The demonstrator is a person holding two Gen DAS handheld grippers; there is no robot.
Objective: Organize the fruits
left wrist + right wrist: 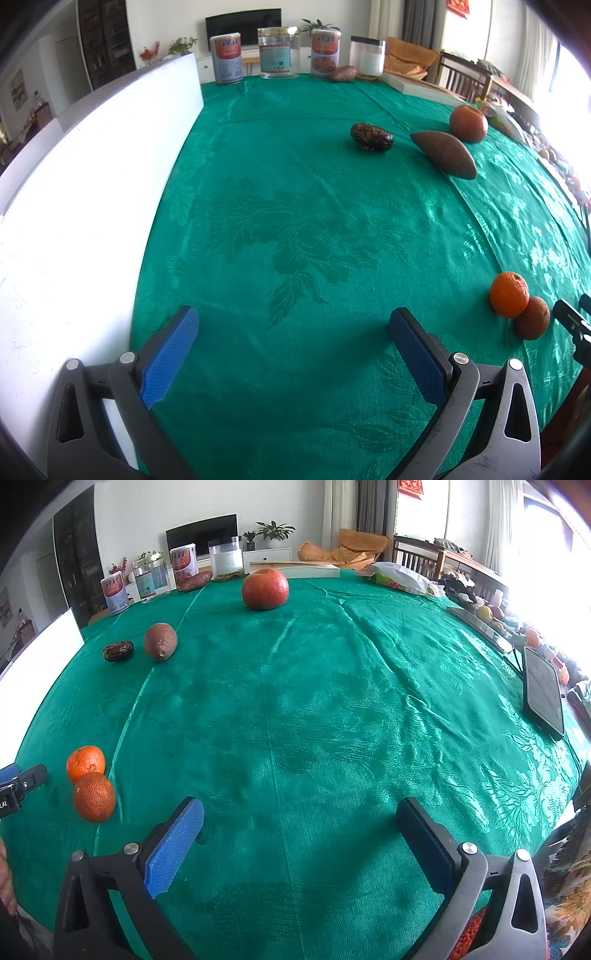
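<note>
Two oranges (509,294) (85,763) lie touching on the green tablecloth (295,229); the nearer, darker orange (532,317) (94,796) sits in front. Farther back lie a brown sweet potato (445,153) (160,641), a dark mottled fruit (371,136) (118,650) and a large red-orange round fruit (468,123) (265,589). My left gripper (293,347) is open over bare cloth, left of the oranges. My right gripper (301,834) is open too, with the oranges to its left. Neither holds anything.
A white board (81,206) (33,672) runs along the left side. Tins and jars (279,53) (149,576) stand at the far edge with another sweet potato (342,73) (195,580). A dark tablet (545,694) lies at right, clutter behind it.
</note>
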